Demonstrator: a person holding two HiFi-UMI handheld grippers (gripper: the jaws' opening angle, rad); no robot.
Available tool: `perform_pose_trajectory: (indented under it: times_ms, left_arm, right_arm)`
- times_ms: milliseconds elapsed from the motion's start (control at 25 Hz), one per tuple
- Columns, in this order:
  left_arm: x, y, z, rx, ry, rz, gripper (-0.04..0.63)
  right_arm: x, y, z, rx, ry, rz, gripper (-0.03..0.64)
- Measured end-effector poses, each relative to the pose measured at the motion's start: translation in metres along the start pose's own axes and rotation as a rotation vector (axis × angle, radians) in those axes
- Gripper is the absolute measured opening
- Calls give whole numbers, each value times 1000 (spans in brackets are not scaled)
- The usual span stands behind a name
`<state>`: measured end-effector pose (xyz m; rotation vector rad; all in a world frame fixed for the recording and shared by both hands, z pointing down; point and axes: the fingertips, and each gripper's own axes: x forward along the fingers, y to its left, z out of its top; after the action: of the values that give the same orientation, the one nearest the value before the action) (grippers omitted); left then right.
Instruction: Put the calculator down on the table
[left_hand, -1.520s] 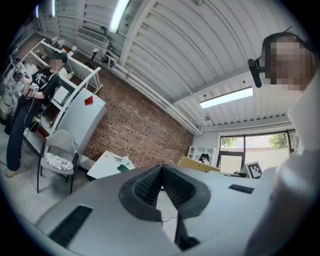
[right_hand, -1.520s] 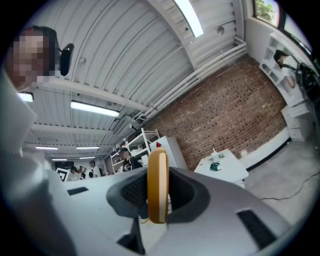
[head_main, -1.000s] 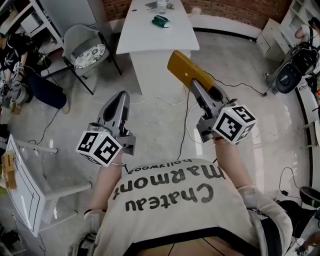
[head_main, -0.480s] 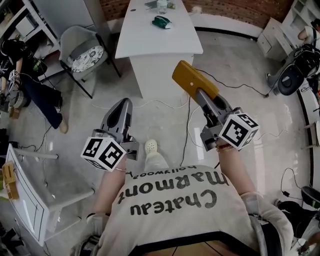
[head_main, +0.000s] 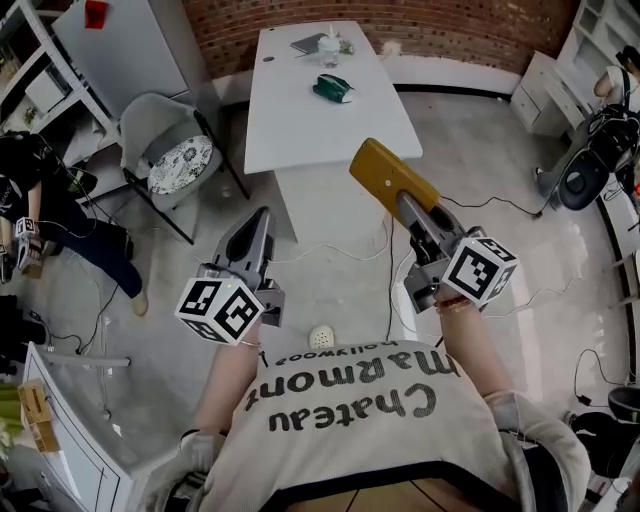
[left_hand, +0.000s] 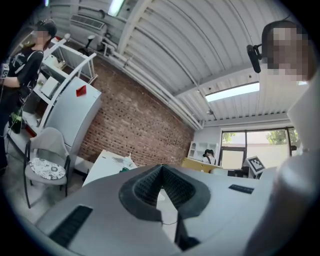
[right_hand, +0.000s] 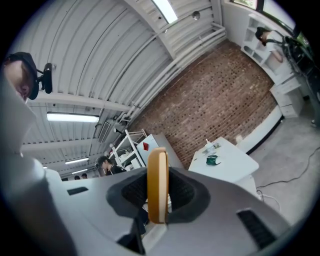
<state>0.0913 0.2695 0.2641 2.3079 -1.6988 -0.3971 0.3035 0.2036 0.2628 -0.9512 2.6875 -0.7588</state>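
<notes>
Yellow calculator held aloft in right gripper fingers; left gripper fingers closed.

The right tongs hide one end of the calculator.

Bright, even indoor light. Source: ceiling strip light, left of right gripper view; another upper right in the left one. Window near clipping. Floor glossy, mild glare at right of head view; soft shadows beside the desk. Both gripper views: heavy fisheye, dark corners. Calculator edge probably slightly soft at close range.
</notes>
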Motion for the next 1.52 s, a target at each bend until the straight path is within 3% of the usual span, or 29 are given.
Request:
perform_pose_trajectory:
  times_ms: [120,320,560,720,1040,1320,1520]
  left_arm:
    - [10,27,24,-35,-28,-16,2]
    - [27,67,66,-32,-64,-44,2]
    - [52,116,84,-14,-63,-21,2]
    - [65,134,77,-1,-53,-25,0]
    - [76,159,38,-54,22,0,0]
    - [85,183,18,34,97,51,0]
    - [110,199,17,-24,62,60,0]
  right_arm:
    - [34,7,11,-13,-5,-1,87]
    - [88,25,27,-61,-44,27,87]
    - [141,19,29,-60,-50,17,87]
    - [156,6,21,-63,-38,-15,87]
    - [169,-26,-12,-29,43,-85,87]
    - [189,-52,-17,22,47,-83,87]
    - [209,-70,-16,29,64,-70,87]
